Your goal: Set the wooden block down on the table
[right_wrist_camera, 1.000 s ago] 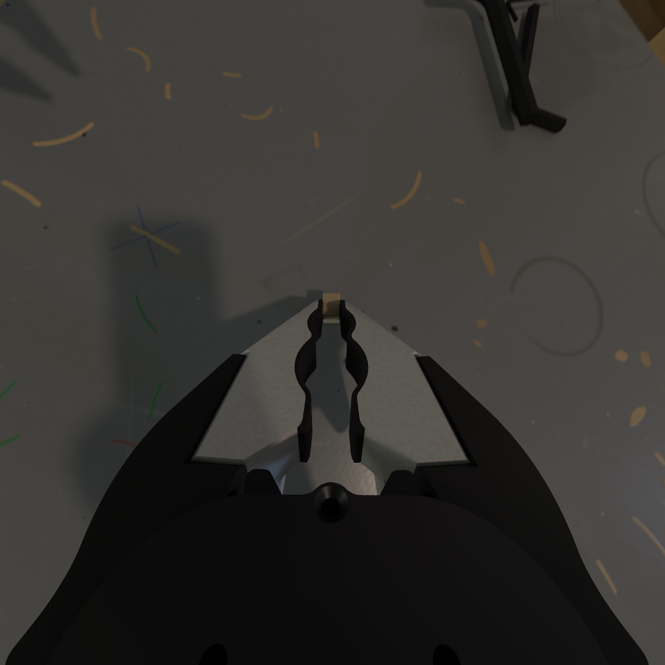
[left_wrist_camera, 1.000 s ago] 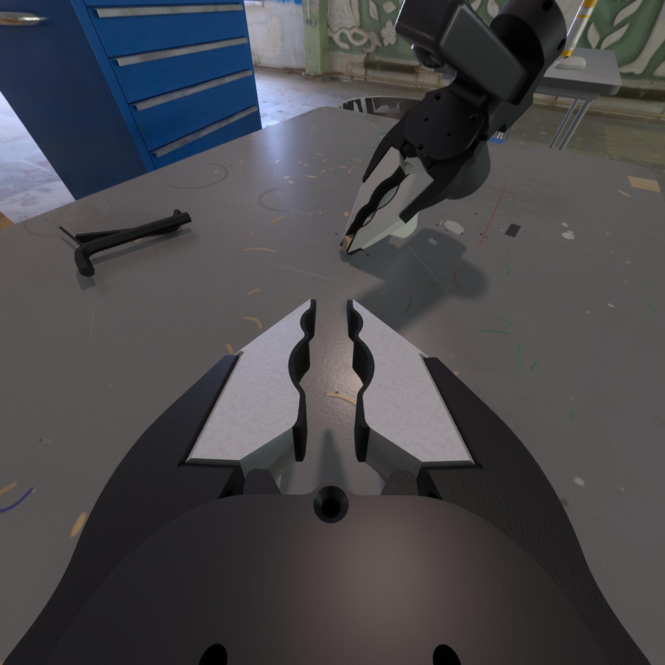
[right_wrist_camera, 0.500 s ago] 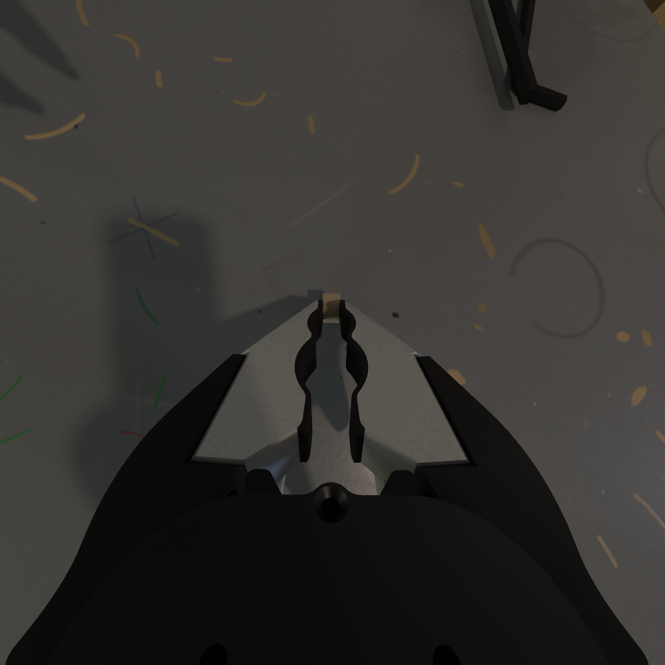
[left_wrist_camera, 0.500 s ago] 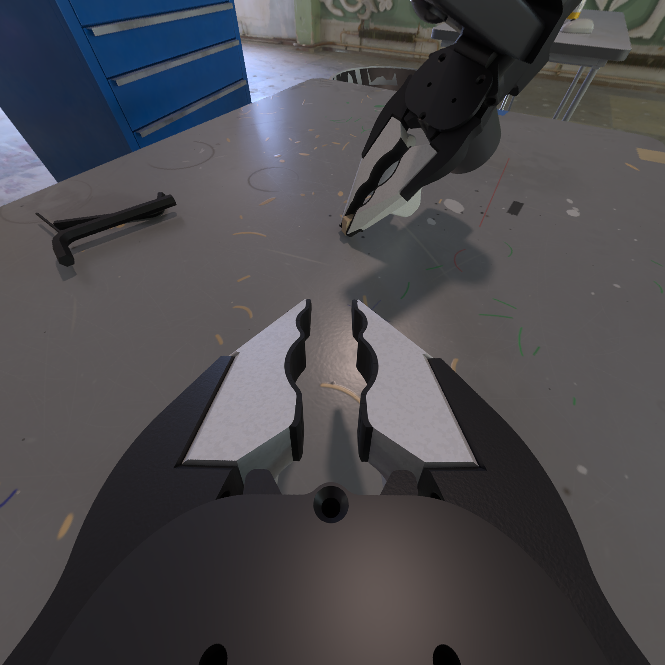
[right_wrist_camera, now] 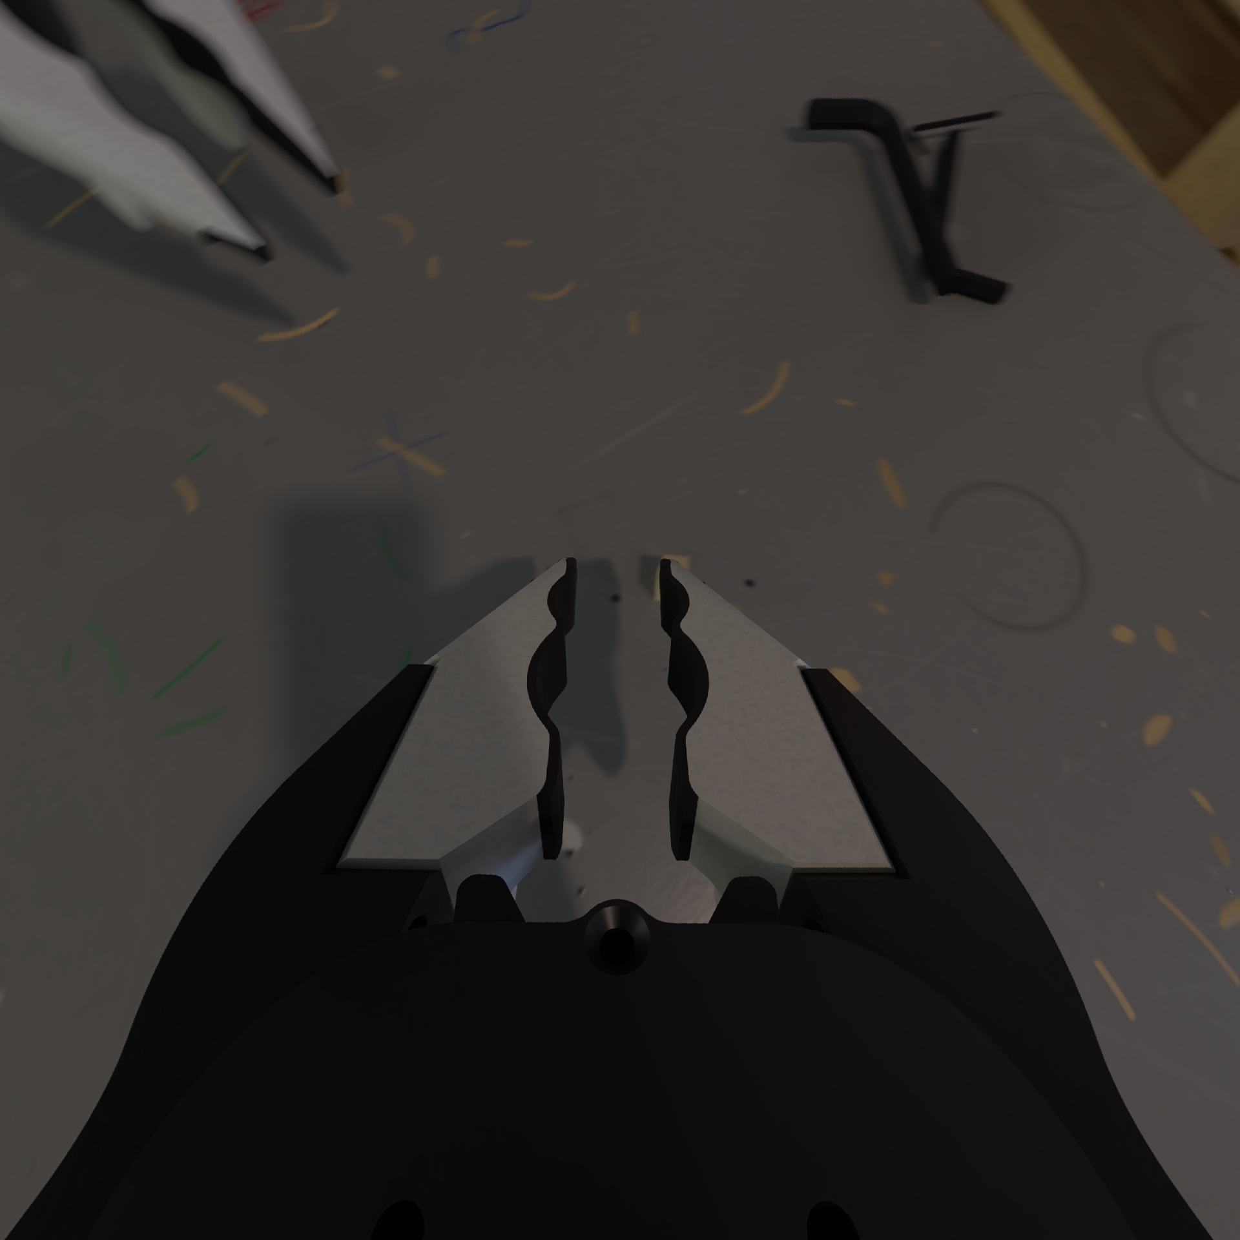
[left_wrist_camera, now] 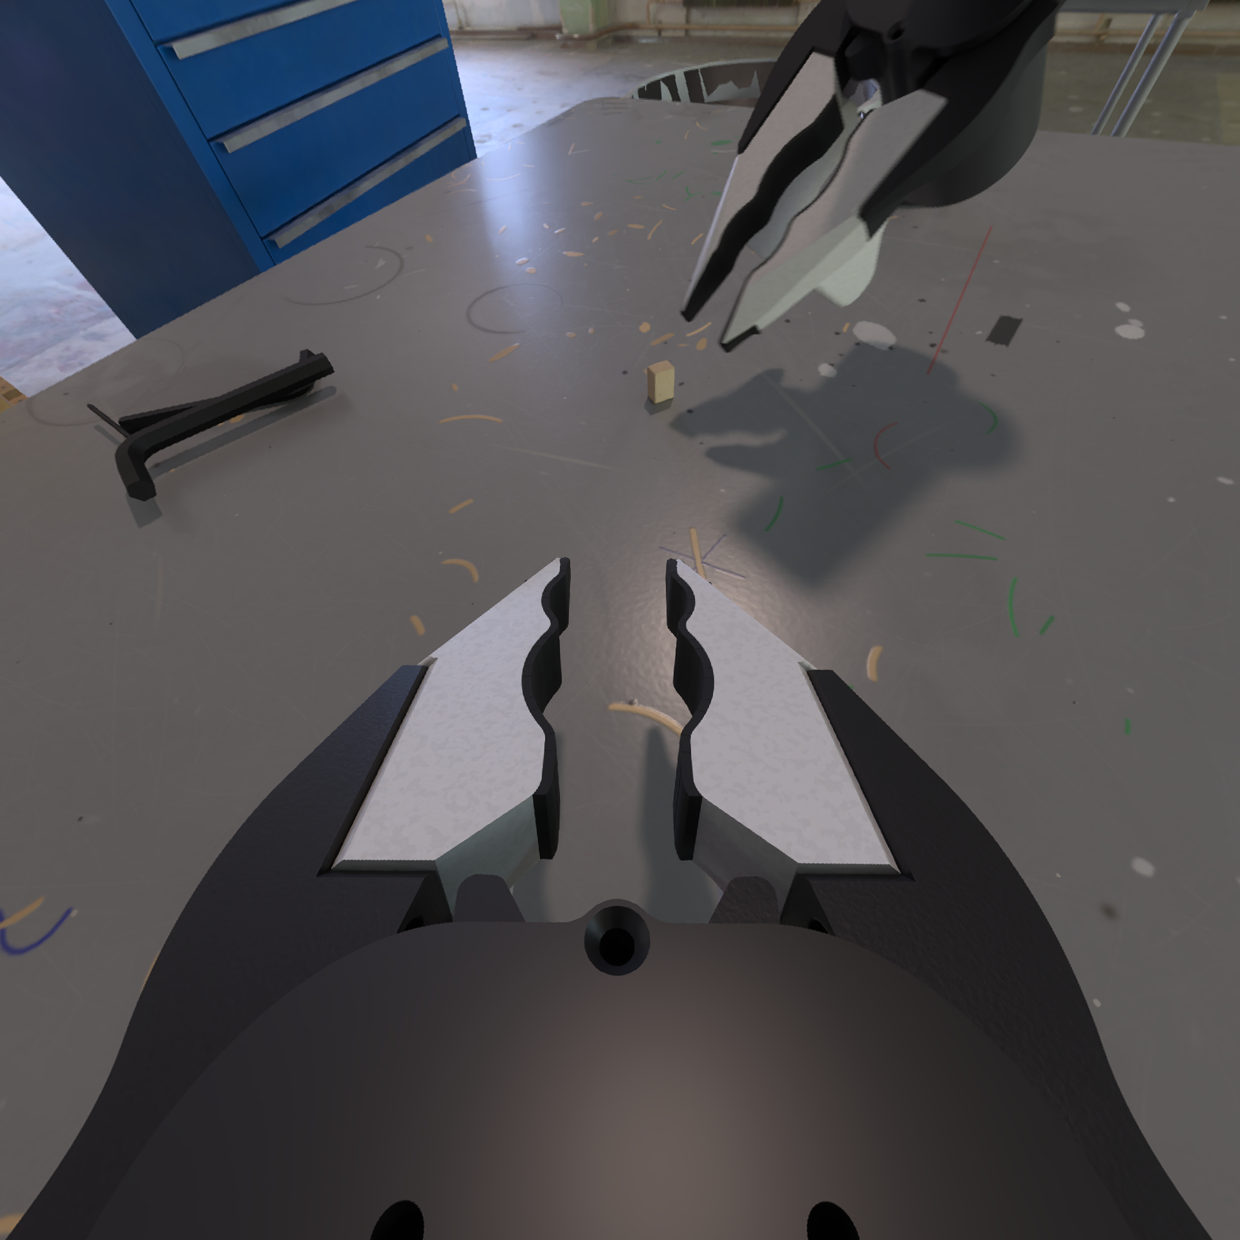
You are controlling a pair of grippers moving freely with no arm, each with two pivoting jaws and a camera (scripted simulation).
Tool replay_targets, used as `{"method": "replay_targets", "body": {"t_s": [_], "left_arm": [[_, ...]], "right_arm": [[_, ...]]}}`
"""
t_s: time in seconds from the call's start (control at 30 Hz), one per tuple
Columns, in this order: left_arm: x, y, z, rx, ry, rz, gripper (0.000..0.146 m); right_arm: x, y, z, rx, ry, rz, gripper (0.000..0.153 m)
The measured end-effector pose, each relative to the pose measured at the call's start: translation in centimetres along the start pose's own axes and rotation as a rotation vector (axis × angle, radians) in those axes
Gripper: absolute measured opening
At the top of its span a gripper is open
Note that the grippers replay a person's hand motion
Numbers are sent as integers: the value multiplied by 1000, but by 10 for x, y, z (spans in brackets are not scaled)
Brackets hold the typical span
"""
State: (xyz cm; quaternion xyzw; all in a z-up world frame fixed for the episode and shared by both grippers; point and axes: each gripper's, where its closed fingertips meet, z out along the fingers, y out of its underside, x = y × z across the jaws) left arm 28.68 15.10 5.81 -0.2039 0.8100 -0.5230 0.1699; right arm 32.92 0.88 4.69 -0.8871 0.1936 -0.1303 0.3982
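Observation:
The small tan wooden block (left_wrist_camera: 660, 381) stands upright on the grey table (left_wrist_camera: 335, 604), free of both grippers. My right gripper (left_wrist_camera: 708, 330) hangs open just above and to the right of it, tips apart and empty. In the right wrist view my right gripper (right_wrist_camera: 617, 567) is open, and only a tan edge of the block (right_wrist_camera: 679, 561) shows beside its right fingertip. My left gripper (left_wrist_camera: 617, 570) is open and empty over the table, nearer than the block. It also shows in the right wrist view's top left (right_wrist_camera: 296, 216).
A black L-shaped hex key (left_wrist_camera: 221, 412) lies on the table to the left; it also shows in the right wrist view (right_wrist_camera: 919, 201). A blue drawer cabinet (left_wrist_camera: 235, 134) stands past the table's far left edge. Wood shavings litter the tabletop.
My right gripper has opened, let go of the block and lifted off it; the block now stands alone on the table. My left gripper's jaws have spread a little wider.

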Motion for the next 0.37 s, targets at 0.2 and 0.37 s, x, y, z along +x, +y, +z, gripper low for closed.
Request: {"method": "replay_targets", "body": {"t_s": [0.2, 0.37], "left_arm": [[2, 4, 5, -30, -8, 33, 28], [2, 4, 5, -34, -20, 54, 28]], "right_arm": [[-42, 21, 13, -152, -115, -150, 26], [-59, 27, 19, -239, -150, -178, 19]]}}
